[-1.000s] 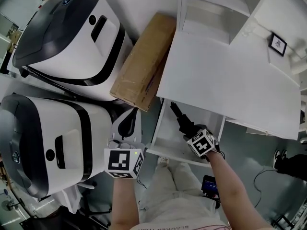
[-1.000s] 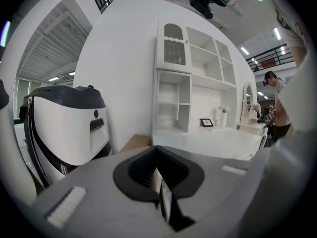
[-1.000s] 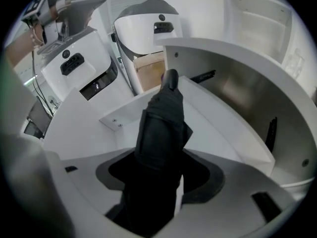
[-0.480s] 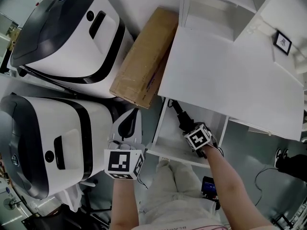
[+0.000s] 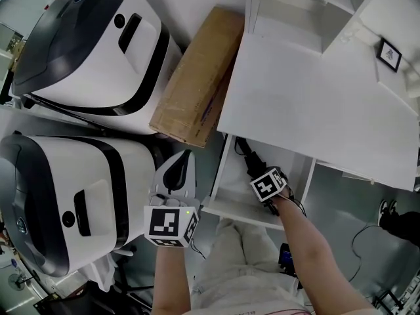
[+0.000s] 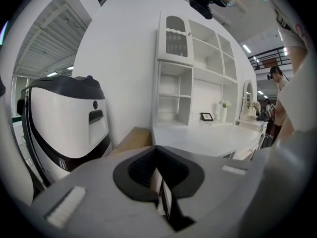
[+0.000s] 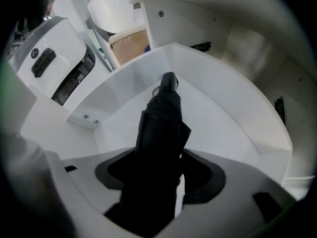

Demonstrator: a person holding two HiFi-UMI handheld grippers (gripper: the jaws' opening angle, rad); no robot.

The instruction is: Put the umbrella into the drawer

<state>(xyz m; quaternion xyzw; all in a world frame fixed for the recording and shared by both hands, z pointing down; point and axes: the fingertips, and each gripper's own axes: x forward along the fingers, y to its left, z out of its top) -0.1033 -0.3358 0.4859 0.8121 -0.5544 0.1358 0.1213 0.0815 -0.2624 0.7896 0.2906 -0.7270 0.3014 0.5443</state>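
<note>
Umbrella, folded and black, points down into the open drawer, gripped by the fingers of the right gripper; the left gripper, left of it, has closed, empty fingers.

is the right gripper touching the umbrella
Touching. The right gripper view shows the right gripper clamped on the black umbrella, whose body fills the gap between the jaws, above the drawer.
</note>
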